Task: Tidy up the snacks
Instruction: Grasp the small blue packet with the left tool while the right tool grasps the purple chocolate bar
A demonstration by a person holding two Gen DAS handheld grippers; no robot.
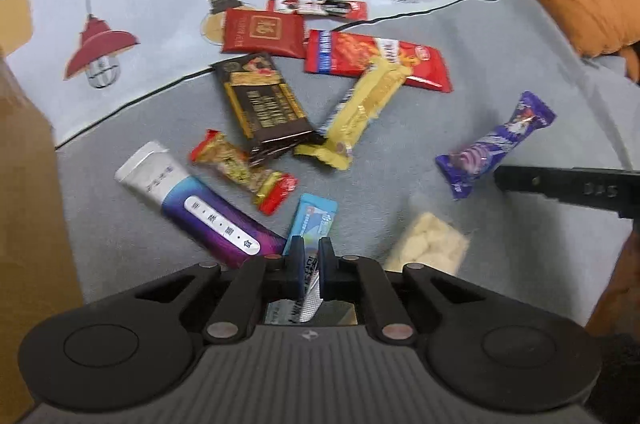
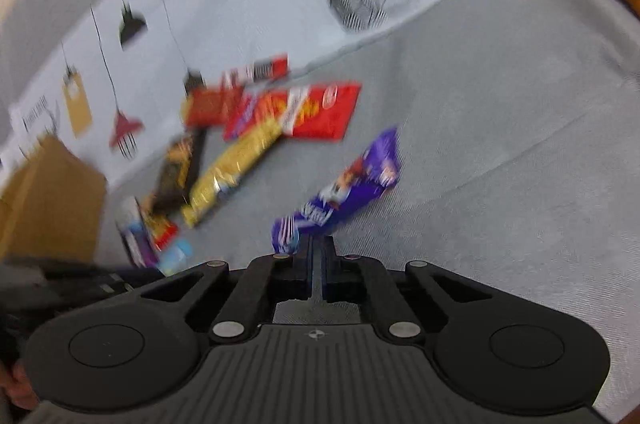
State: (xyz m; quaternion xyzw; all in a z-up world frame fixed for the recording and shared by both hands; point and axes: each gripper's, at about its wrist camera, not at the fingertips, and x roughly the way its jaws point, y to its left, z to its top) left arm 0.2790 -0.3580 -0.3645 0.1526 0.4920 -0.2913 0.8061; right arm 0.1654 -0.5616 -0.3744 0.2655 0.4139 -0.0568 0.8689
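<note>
At the left edge of the left wrist view I see a cardboard box (image 1: 28, 184), where I judge the snacks should go. My left tongs (image 1: 311, 264) are pinching the near end of a light blue packet (image 1: 314, 220), low centre. The grip is only on the packet's end, so it could slip or swing out as I carry it, and the purple-and-white pouch (image 1: 208, 208) lies just beside it and could get dragged along. Mid-frame, the dark chocolate bar (image 1: 264, 104) and yellow wafer pack (image 1: 360, 108) overlap, so lifting one may flip the other. Further right, my right tongs (image 2: 318, 264) are pressed together on the tip of the purple candy wrapper (image 2: 340, 192); that view is blurred, and a thin crimped end could tear free or slide out on the sofa.
</note>
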